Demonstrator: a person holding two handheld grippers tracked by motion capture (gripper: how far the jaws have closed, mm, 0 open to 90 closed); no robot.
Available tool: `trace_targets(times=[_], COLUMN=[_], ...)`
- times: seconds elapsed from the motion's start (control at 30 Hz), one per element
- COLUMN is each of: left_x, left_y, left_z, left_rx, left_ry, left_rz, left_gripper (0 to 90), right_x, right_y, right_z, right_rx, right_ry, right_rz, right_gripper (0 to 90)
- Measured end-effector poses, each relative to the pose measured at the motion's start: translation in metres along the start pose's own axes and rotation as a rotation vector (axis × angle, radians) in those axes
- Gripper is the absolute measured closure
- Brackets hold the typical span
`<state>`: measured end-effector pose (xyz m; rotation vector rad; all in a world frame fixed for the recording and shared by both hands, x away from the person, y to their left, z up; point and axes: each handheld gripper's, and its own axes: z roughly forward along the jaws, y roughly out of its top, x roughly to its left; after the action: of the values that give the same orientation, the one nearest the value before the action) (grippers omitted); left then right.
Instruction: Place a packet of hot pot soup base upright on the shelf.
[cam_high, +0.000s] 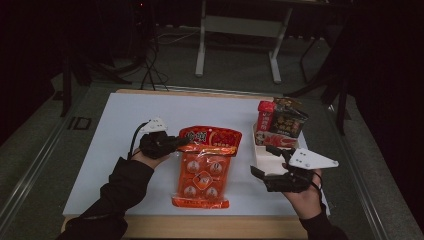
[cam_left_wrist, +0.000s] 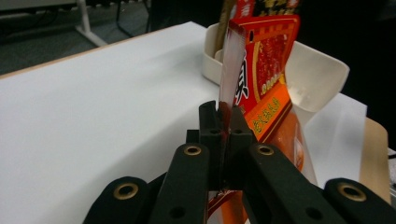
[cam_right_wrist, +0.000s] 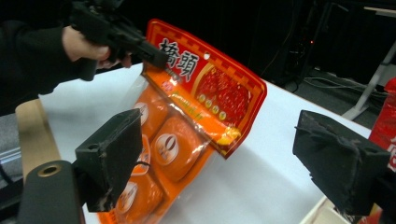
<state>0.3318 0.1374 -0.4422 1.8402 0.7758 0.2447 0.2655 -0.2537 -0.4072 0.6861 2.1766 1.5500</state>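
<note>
Jaws pinching orange packet (cam_high: 205, 167), white tray (cam_high: 270, 162) nearby

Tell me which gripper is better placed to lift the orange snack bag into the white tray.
Left. The left gripper is already shut on the orange snack bag at its top corner; the right gripper hangs open beside the white tray, holding nothing.

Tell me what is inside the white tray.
The white tray holds upright packets at its far end: a red packet and a dark packet. Its near end looks bare. Whatever is behind or beneath those packets is hidden.
</note>
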Motion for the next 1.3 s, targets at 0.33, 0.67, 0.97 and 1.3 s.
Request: trace_targets(times=[0.33,0.67,0.97,1.3], left_x=[-0.003,-0.007,-0.007,-0.010], left_y=[-0.001,-0.002,-0.005,-0.005], left_z=[-0.008,-0.016,-0.021,-0.022], left_rx=[-0.012,-0.067,-0.114,-0.116], left_ry=[-0.029,-0.112,-0.194,-0.189], left_rz=[0.010,0.064,0.087,0.084], left_gripper=[89.8,89.8,89.9,89.7], right_x=[0.000,-0.014,-0.022,-0.009], right_y=[0.011,0.011,-0.002,-0.011], right_z=[0.028,0.062,0.083,0.095], right_rx=[0.000,0.029,0.046,0.105], right_ry=[0.028,0.040,0.101,0.197], right_rz=[0.013,0.075,0.121,0.071], right_gripper=[13.7,13.8,17.5,51.0])
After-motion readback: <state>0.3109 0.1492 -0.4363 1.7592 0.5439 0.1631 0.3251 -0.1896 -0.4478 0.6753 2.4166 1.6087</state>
